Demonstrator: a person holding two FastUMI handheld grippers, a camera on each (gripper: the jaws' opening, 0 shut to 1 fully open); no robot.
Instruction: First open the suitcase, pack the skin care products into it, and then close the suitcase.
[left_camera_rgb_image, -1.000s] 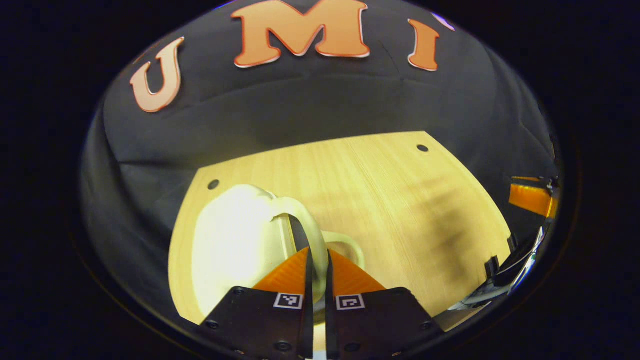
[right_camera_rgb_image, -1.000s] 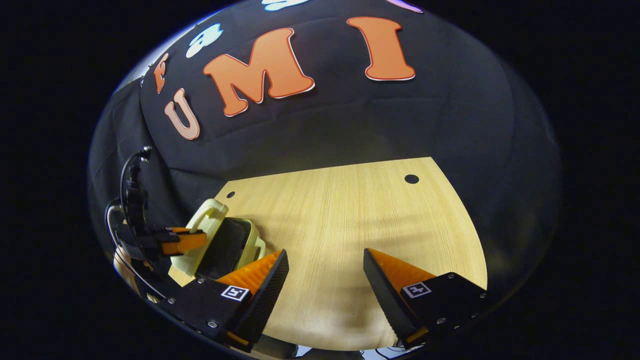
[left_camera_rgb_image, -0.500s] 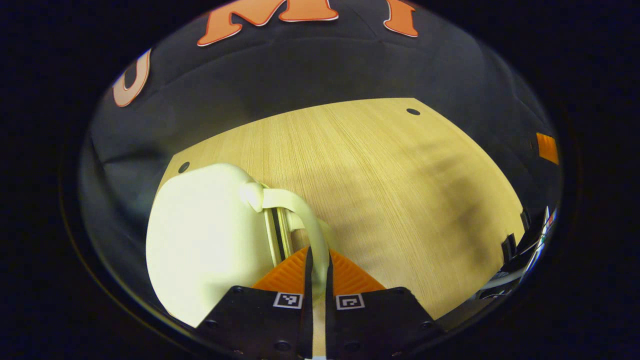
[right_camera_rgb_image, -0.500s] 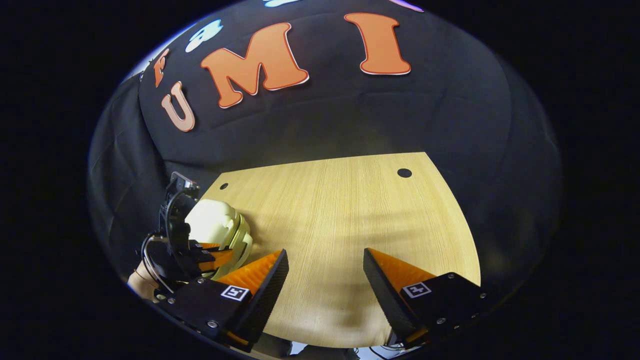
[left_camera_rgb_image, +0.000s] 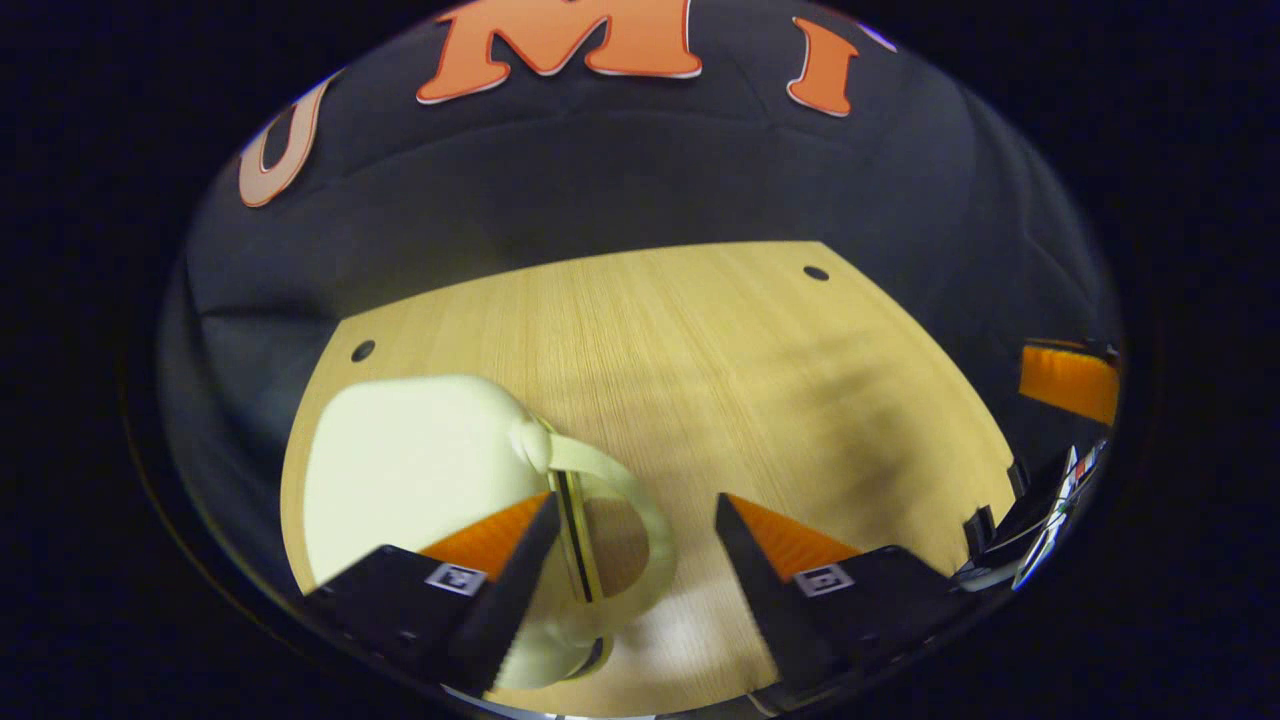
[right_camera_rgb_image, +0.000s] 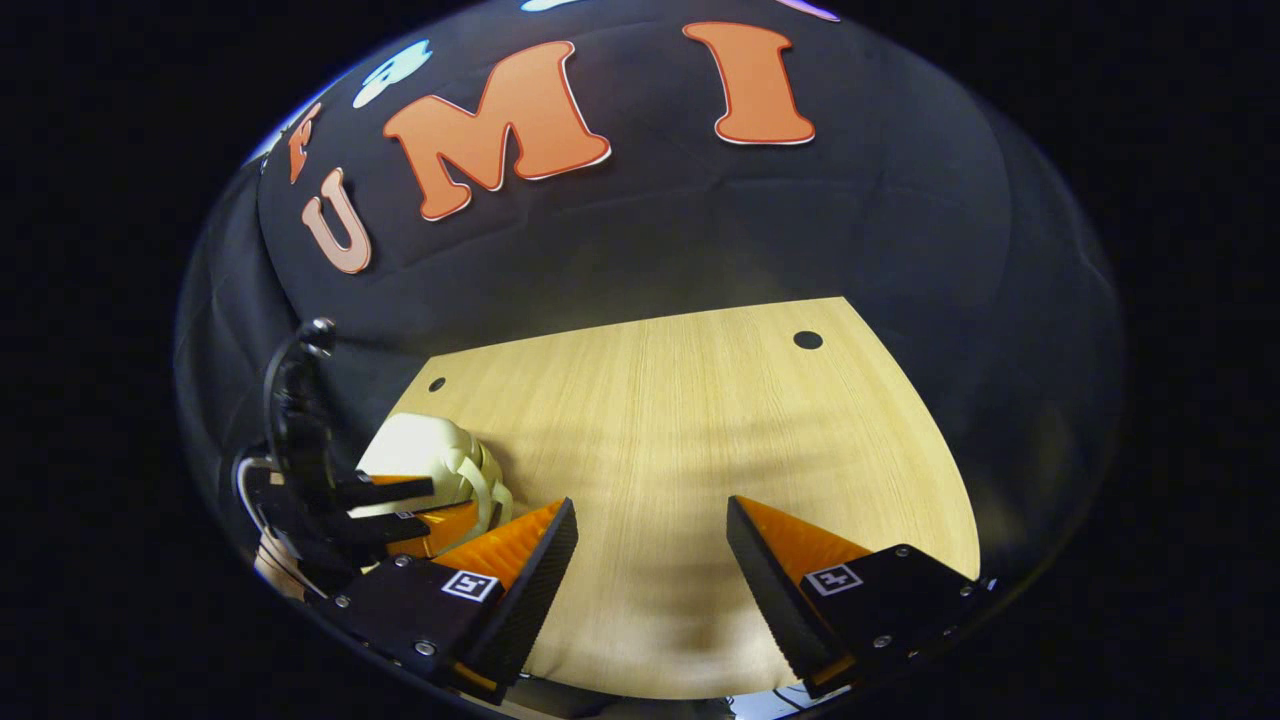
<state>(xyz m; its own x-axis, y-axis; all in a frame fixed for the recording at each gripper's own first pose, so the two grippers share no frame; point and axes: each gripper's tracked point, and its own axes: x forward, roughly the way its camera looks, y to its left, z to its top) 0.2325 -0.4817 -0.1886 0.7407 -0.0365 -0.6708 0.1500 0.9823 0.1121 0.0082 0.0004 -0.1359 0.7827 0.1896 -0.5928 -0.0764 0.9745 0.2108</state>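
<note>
Left tongs (left_camera_rgb_image: 632, 545): wide open, holding nothing. The case (left_camera_rgb_image: 420, 470) lies in the lower left of the left gripper view, on the surface (left_camera_rgb_image: 700, 340). Its pale handle loop (left_camera_rgb_image: 640, 530) sits in the gap between the two fingers, and I see no contact with either. The two shells look pressed together: only a thin dark seam shows along the edge near the handle.

Right tongs (right_camera_rgb_image: 650, 545): also wide open and empty, hovering over bare wood at the bottom centre of the right gripper view. In that view the case (right_camera_rgb_image: 425, 455) sits at lower left, with the left tongs (right_camera_rgb_image: 400, 510) right against it. A hand (right_camera_rgb_image: 270, 565) shows just below them at the frame edge.

Progress, as I judge it: case appears closed, no skin care products lying out, so the last step looks done or nearly so. I cannot confirm what is inside, nor whether any latch or zip is fastened; too small to tell. What seems left is to draw the left tongs clear of the handle.

Surroundings: two dark holes in the surface, one upper left (left_camera_rgb_image: 363, 351) and one upper right (left_camera_rgb_image: 816, 273) of the left gripper view. Some gear at that view's right edge, too blurred to name. Only obstruction: the handle loop between the left fingers, which could snag on withdrawal.
</note>
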